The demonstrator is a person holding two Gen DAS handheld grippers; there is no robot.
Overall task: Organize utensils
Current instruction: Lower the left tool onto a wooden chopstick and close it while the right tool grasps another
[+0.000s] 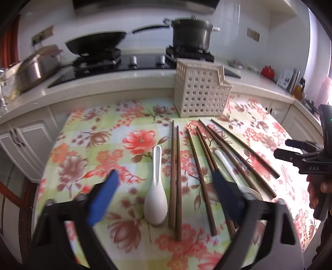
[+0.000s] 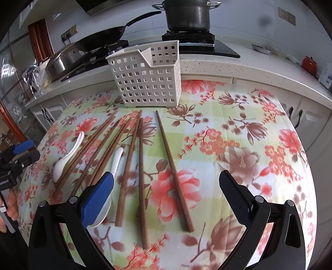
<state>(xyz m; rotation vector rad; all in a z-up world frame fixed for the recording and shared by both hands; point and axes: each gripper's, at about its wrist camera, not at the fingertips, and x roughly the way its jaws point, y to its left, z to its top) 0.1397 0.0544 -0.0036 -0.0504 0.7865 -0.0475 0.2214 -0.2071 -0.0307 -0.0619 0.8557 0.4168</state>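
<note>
The left gripper (image 1: 164,193) is spread wide, holding nothing; a white spoon (image 1: 156,199) and two chopsticks (image 1: 175,178) lie between its fingers. The right gripper (image 2: 166,195) is likewise released over more chopsticks (image 2: 174,172). The white basket (image 2: 149,83) stands in the upper centre.

A slotted utensil caddy (image 2: 149,79) stands at the far edge of the surface (image 2: 238,128), directly in front of the kitchen counter (image 2: 228,64). Chopsticks (image 2: 173,172) lie fanned out before it, with one spoon (image 2: 68,154) at their left end and a second spoon (image 2: 116,164) among them. Behind, on the counter's stove, a wok (image 2: 103,36) sits left of a pot (image 2: 187,16).
</note>
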